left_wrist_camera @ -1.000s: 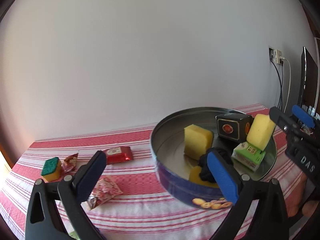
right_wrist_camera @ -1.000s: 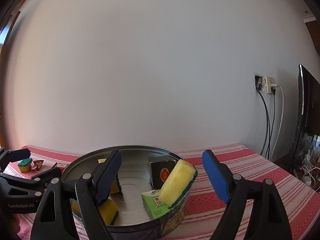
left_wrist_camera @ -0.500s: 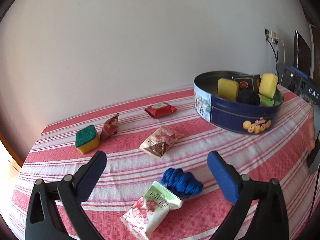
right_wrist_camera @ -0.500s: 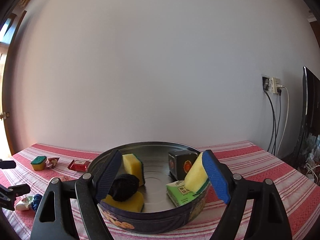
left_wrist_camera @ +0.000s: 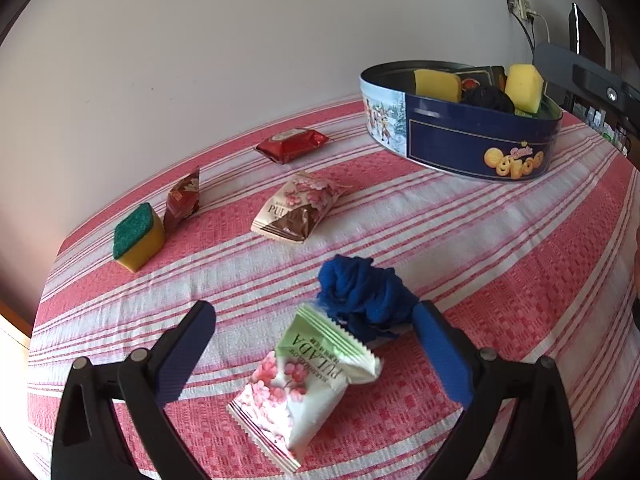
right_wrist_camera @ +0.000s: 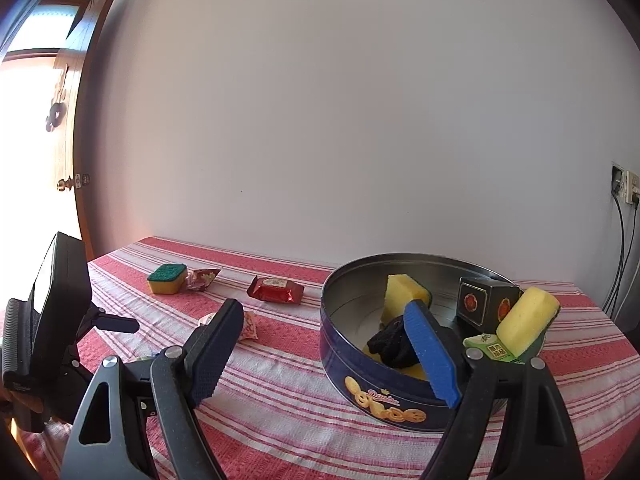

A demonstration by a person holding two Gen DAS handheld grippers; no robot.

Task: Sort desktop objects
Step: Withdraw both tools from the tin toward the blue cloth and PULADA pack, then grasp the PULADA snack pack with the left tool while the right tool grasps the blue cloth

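My left gripper (left_wrist_camera: 314, 312) is open and low over the striped cloth. A crumpled blue cloth (left_wrist_camera: 364, 296) and a white and green snack packet (left_wrist_camera: 308, 384) lie between its fingers, untouched. The round blue cookie tin (left_wrist_camera: 460, 140) stands at the far right. My right gripper (right_wrist_camera: 324, 312) is open and empty, close to the tin (right_wrist_camera: 360, 376). The tin holds two yellow sponges (right_wrist_camera: 404, 292), a black cloth (right_wrist_camera: 390, 344), a dark box (right_wrist_camera: 484, 304) and a green carton (right_wrist_camera: 490, 350).
A pink and brown packet (left_wrist_camera: 298, 208), a red packet (left_wrist_camera: 292, 144), a small brown packet (left_wrist_camera: 182, 200) and a green-topped sponge (left_wrist_camera: 136, 238) lie near the wall. One right gripper finger (left_wrist_camera: 580, 76) shows behind the tin. Cables hang at the far right (right_wrist_camera: 620, 248).
My left gripper swung from over the tin leftward and down to the blue cloth and packet. The black cloth now lies in the tin. My right gripper shifted left, so the tin sits to its right.
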